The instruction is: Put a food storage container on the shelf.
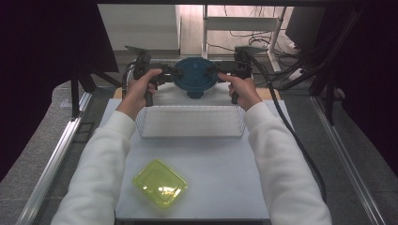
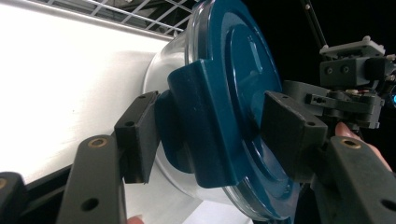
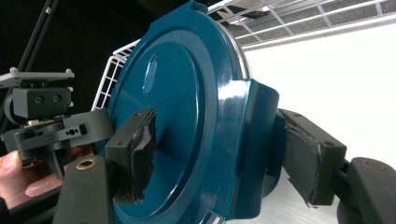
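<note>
Container (image 1: 194, 77) with the blue lid is held up beyond the wire basket (image 1: 190, 122), between the left hand-held gripper (image 1: 170, 74) and the right hand-held gripper (image 1: 213, 73). Left gripper view: jaws closed on the lid's side tab. Right gripper view: jaws clamp the opposite tab. Lid (image 3: 187, 116) seems not yet opened; I judge the work is at its beginning.

White table (image 1: 220, 164): wire basket (image 1: 190, 121), yellow-green lid (image 1: 159, 183).

The high view looks down the table; both gripper views face the blue-lidded container (image 1: 194, 77) close up.
</note>
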`<action>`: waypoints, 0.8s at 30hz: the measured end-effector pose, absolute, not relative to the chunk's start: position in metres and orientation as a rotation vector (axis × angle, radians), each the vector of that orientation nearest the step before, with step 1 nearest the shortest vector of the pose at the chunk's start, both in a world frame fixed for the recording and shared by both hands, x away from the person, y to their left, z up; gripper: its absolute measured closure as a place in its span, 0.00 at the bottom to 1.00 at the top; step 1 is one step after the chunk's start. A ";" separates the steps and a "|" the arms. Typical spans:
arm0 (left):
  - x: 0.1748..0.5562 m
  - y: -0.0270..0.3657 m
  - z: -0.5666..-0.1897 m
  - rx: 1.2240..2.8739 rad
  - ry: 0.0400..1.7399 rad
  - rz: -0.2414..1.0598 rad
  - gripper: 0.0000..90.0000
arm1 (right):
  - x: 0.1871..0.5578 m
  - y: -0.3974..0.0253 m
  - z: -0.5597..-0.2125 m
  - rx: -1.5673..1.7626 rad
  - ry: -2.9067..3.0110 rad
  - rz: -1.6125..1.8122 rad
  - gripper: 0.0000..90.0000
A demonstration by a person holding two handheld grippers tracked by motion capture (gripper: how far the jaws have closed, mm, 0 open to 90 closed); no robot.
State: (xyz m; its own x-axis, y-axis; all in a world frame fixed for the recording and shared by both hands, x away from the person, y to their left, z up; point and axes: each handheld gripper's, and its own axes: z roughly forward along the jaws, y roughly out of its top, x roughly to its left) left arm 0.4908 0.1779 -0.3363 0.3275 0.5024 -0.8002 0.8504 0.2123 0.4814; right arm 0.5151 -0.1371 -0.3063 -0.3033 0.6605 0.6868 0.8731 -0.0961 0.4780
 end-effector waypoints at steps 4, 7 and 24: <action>0.492 0.177 -0.339 1.428 1.329 -0.377 0.42 | 0.517 -0.138 -0.311 -1.709 -1.906 -1.363 0.34; 0.492 0.177 -0.339 1.424 1.325 -0.374 0.42 | 0.517 -0.138 -0.311 -1.711 -1.906 -1.366 0.34; 0.451 0.180 -0.317 1.484 1.225 -0.033 0.20 | 0.463 -0.138 -0.280 -1.672 -2.248 -1.568 0.14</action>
